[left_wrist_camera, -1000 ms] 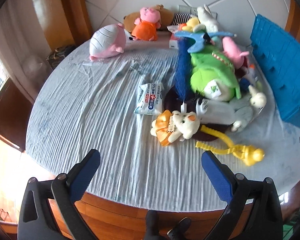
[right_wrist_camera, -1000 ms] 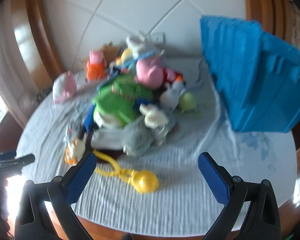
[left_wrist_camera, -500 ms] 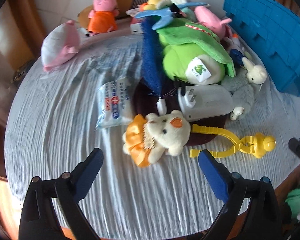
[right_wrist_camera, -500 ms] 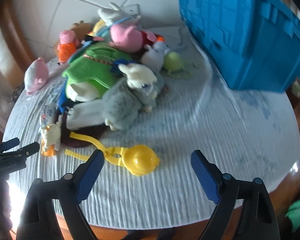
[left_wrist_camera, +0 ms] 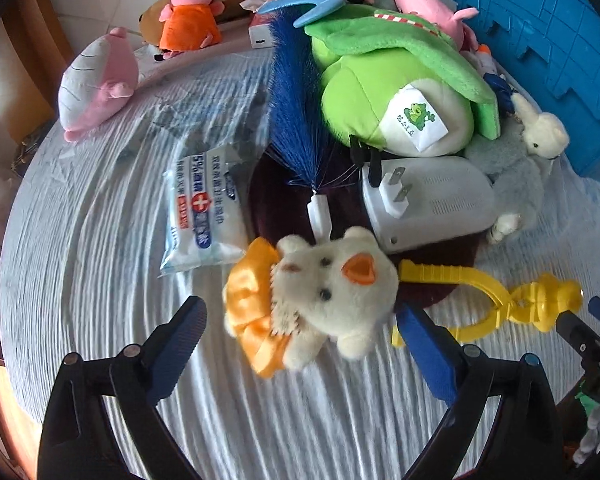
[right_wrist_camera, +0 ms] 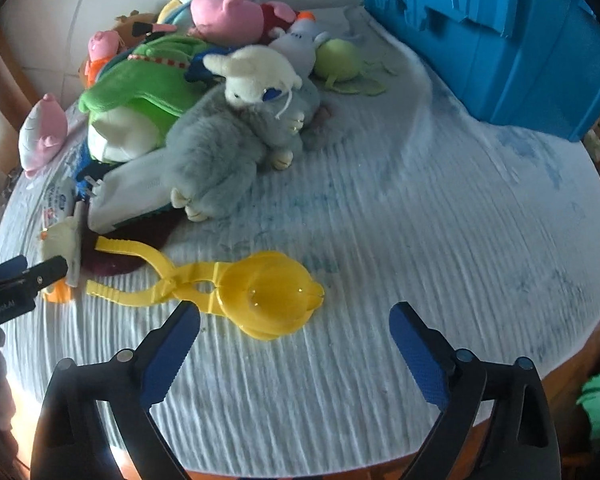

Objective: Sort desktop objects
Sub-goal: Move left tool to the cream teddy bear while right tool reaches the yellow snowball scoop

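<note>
A cream plush with an orange beak and orange dress (left_wrist_camera: 316, 296) lies on the round white-clothed table (left_wrist_camera: 80, 264). My left gripper (left_wrist_camera: 300, 332) hangs open just above and around it, not touching. A yellow duck-shaped clamp (right_wrist_camera: 236, 288) (left_wrist_camera: 496, 300) lies on the cloth directly ahead of my open right gripper (right_wrist_camera: 294, 344). Behind are a white plug-in device (left_wrist_camera: 428, 200), a wipes packet (left_wrist_camera: 204, 216), a blue feather brush (left_wrist_camera: 296, 112), a green frog plush (left_wrist_camera: 392, 92) and a grey rabbit plush (right_wrist_camera: 236, 136).
A blue plastic crate (right_wrist_camera: 500, 36) stands at the right rear of the table. Pink plush toys (left_wrist_camera: 100, 84) and an orange-dressed pig plush (left_wrist_camera: 188, 16) sit at the back by the tiled wall. The left gripper's tip (right_wrist_camera: 24, 280) shows at the right view's left edge.
Both grippers have moved forward and down toward the table. The left one has closed in on the cream plush, the right one on the yellow clamp. Both stay open.
</note>
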Motion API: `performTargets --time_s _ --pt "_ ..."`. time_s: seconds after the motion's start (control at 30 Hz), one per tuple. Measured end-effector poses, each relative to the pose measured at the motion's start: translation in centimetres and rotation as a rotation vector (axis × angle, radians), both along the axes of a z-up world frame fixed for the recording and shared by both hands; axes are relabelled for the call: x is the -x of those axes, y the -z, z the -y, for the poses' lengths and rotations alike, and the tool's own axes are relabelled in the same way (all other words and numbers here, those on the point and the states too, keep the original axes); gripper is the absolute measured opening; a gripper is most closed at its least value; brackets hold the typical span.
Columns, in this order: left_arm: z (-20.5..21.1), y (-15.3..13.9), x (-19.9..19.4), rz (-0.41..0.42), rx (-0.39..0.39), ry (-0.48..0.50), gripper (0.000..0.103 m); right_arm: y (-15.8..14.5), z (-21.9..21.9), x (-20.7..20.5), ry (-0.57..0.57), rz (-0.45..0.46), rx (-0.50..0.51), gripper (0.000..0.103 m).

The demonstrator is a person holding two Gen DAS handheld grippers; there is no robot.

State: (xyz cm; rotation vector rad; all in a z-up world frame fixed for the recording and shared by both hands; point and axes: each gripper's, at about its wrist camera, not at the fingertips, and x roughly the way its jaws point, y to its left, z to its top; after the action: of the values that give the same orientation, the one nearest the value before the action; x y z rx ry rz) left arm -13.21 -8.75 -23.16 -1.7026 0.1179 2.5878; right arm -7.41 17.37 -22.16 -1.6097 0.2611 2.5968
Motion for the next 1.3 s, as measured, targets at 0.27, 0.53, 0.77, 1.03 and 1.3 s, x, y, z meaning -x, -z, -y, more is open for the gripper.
performTargets --time_s 0.27,0.53,0.77,1.03,1.3 --pt "-0.3 1.9 1.2 0.029 -0.001 0.02 0.068 1.5 0.2 1.0 0.021 0.02 0.016 0.095" --pt "-0.7 1.9 1.4 0.005 0.015 0.043 0.06 2.3 0.4 1.1 0.035 0.016 0.04 0.09" --pt "-4.3 0.4 -1.7 0.004 0.006 0.029 0.06 1.6 0.7 0.8 0.02 -0.017 0.074 0.07" --pt "-1.1 0.4 -0.6 0.0 0.002 0.03 0.06 0.8 0.2 0.1 0.041 -0.062 0.104 0.07" --pt "-0.3 1.4 1.8 0.001 0.01 0.027 0.048 1.6 -1.9 1.7 0.05 -0.07 0.146 0.04"
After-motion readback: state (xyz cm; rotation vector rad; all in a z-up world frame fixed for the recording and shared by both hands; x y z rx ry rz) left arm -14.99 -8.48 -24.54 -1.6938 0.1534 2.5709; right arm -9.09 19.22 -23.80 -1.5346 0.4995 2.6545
